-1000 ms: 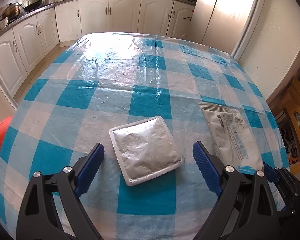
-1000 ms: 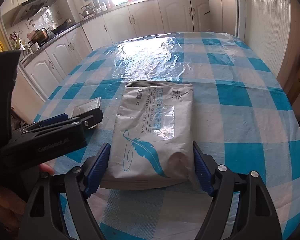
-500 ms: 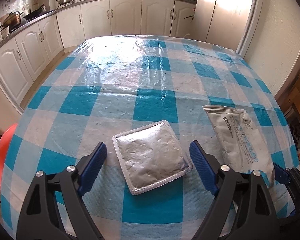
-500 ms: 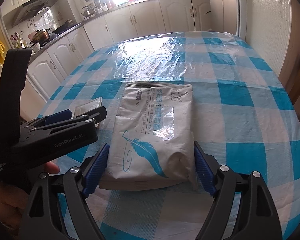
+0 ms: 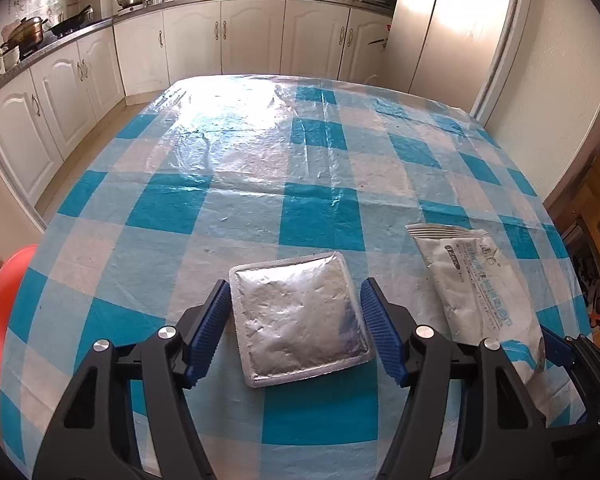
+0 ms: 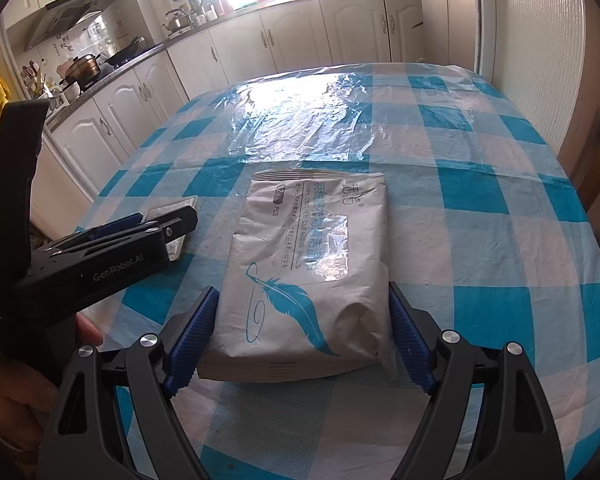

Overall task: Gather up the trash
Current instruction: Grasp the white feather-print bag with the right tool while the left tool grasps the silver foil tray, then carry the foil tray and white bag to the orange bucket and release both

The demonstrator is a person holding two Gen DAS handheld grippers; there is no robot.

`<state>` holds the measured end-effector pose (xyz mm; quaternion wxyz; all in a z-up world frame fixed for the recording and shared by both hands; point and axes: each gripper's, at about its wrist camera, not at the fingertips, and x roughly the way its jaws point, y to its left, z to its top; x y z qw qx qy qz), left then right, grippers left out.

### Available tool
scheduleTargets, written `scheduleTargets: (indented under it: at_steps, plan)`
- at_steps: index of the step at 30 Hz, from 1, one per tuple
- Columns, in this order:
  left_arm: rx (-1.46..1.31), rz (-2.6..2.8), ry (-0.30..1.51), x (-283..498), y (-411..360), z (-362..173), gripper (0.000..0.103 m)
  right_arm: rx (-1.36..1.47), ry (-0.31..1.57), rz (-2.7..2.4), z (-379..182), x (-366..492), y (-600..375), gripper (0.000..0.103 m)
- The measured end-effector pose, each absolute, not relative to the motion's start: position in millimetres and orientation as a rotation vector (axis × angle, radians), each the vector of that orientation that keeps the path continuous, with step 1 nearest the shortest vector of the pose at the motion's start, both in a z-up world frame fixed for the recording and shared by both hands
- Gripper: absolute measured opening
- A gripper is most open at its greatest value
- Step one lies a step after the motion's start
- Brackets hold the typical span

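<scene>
1. My left gripper (image 5: pixel 296 328) hangs low over the table (image 5: pixel 320 216), with its jaws spread wide to either side of the foil pouch (image 5: pixel 300 316).
2. The blue pads (image 5: pixel 208 332) sit just beside the pouch's left and right edges. I cannot tell whether they touch it, and nothing is clamped.
3. The foil pouch is square and silver. It lies flat on the blue-and-white checked cloth near the table's front edge, turned slightly askew.
4. My right gripper (image 6: pixel 300 332) is also spread wide, bracketing the near end of the wipes pack (image 6: pixel 308 272).
5. Its pads (image 6: pixel 190 340) stand close against the pack's two sides. Whether they press on it I cannot tell, and the pack rests flat on the table.
6. The wipes pack is grey-white with a blue feather printed on it, and its long axis points away from me.
7. In the left wrist view the wipes pack lies to the right of the pouch, apart from it.
8. In the right wrist view my left gripper shows side-on at the left, over the pouch.
9. A red bin (image 5: pixel 4 304) sits off the table's left edge.
</scene>
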<state>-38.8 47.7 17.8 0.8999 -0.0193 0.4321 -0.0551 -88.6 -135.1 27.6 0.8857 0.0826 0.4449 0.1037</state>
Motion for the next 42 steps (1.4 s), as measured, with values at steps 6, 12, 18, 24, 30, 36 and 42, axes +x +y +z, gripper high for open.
scheduleTargets:
  at_steps: [6, 12, 18, 24, 30, 36, 42]
  plan:
    - [-0.066, -0.115, 0.888, -42, 60, 19, 0.066, 0.16, 0.928, 0.212, 27, -86, -135, 0.082]
    - [-0.083, -0.105, 0.878, -50, 75, 20, 0.066, 0.155, 0.929, 0.211, 27, -86, -135, 0.082]
    - [-0.074, -0.104, 0.848, -59, 86, 25, 0.066, 0.152, 0.929, 0.208, 27, -85, -136, 0.081]
    - [-0.079, -0.11, 0.811, -69, 97, 35, 0.066, 0.159, 0.927, 0.21, 28, -84, -137, 0.08]
    - [-0.097, -0.112, 0.789, -79, 111, 40, 0.066, 0.183, 0.918, 0.214, 29, -85, -142, 0.079]
    - [-0.121, -0.1, 0.777, -87, 130, 44, 0.066, 0.181, 0.917, 0.195, 29, -86, -144, 0.079]
    - [-0.147, -0.08, 0.769, -95, 151, 45, 0.066, 0.179, 0.895, 0.175, 33, -88, -143, 0.078]
